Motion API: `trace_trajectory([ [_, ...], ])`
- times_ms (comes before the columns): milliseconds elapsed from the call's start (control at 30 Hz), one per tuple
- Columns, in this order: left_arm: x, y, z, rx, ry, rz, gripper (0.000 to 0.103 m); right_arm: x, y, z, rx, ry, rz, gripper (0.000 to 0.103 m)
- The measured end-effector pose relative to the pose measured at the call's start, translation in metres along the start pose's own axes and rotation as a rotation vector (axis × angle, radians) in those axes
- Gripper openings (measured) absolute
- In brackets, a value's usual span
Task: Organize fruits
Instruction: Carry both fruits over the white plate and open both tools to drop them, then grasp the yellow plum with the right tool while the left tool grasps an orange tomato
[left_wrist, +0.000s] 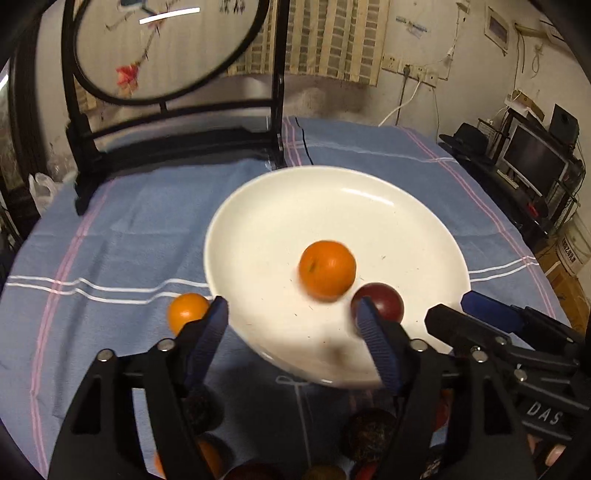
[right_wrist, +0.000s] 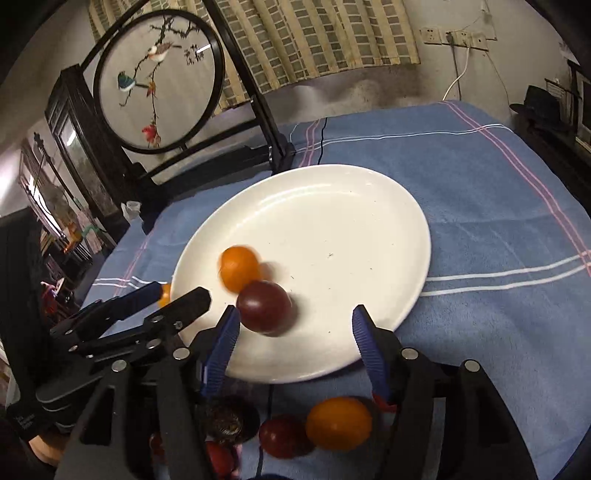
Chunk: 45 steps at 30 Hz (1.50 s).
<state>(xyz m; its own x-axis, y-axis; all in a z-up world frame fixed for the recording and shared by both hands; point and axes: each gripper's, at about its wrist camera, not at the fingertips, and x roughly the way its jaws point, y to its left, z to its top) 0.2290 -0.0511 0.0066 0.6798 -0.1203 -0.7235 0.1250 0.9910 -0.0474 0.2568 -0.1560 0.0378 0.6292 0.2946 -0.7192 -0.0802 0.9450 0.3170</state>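
Left wrist view: left gripper (left_wrist: 291, 314), jaws wide and holding nothing, poised over the near rim of the white plate (left_wrist: 369, 206); on the plate an orange (left_wrist: 327, 269) and a dark red plum (left_wrist: 382, 301), just beside each other, both smeared — likely rolling. A second orange (left_wrist: 186, 310) sits off the plate on the blue cloth (left_wrist: 129, 229), just beside the left fingertip; more fruit lies in shadow under the gripper body, kinds hard to tell. The right gripper (left_wrist: 458, 310) shows at the right edge, jaws apart. Right wrist view: right gripper (right_wrist: 295, 325), jaws wide, empty, the plum (right_wrist: 264, 306) just beside its left finger; the orange (right_wrist: 240, 267) touches or nearly touches the plum behind. Unsorted near the bottom: a yellow-orange fruit (right_wrist: 338, 422), a small red fruit (right_wrist: 284, 434), a dark mottled fruit (right_wrist: 225, 422). Hazards — loose round fruit on a shallow smooth plate may roll over the rim if nudged by either finger; a descending finger could catch the near rim and tip the plate; the two grippers stand close and could collide reaching for the same pile.
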Motion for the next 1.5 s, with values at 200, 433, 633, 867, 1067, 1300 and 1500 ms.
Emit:
trace_trajectory([
  [200, -0.036, 0.009, -0.01, -0.031, -0.047, 0.028, 0.088, -0.021, 0.002, -0.002, -0.02, -0.04, 0.002, 0.079],
  [433, -0.061, 0.02, -0.058, -0.021, -0.006, 0.009, 0.093, -0.042, 0.015, -0.022, -0.107, -0.008, 0.019, 0.083],
  [633, -0.077, 0.019, -0.099, -0.021, 0.017, -0.034, 0.095, -0.079, 0.012, -0.077, -0.166, -0.006, -0.04, 0.083],
  [867, -0.096, 0.01, -0.131, 0.027, 0.036, -0.076, 0.095, -0.096, -0.003, -0.111, -0.136, 0.029, -0.098, 0.083],
  [1067, -0.1, 0.003, -0.147, 0.04, 0.071, -0.095, 0.096, -0.095, -0.011, -0.128, -0.164, 0.096, -0.182, 0.078],
  [1300, -0.095, -0.008, -0.154, 0.086, 0.088, -0.112, 0.096, -0.072, -0.015, -0.126, -0.155, 0.158, -0.185, 0.069],
  [1500, -0.093, -0.013, -0.156, 0.113, 0.11, -0.106, 0.096, -0.057, -0.007, -0.11, -0.179, 0.163, -0.195, 0.058],
])
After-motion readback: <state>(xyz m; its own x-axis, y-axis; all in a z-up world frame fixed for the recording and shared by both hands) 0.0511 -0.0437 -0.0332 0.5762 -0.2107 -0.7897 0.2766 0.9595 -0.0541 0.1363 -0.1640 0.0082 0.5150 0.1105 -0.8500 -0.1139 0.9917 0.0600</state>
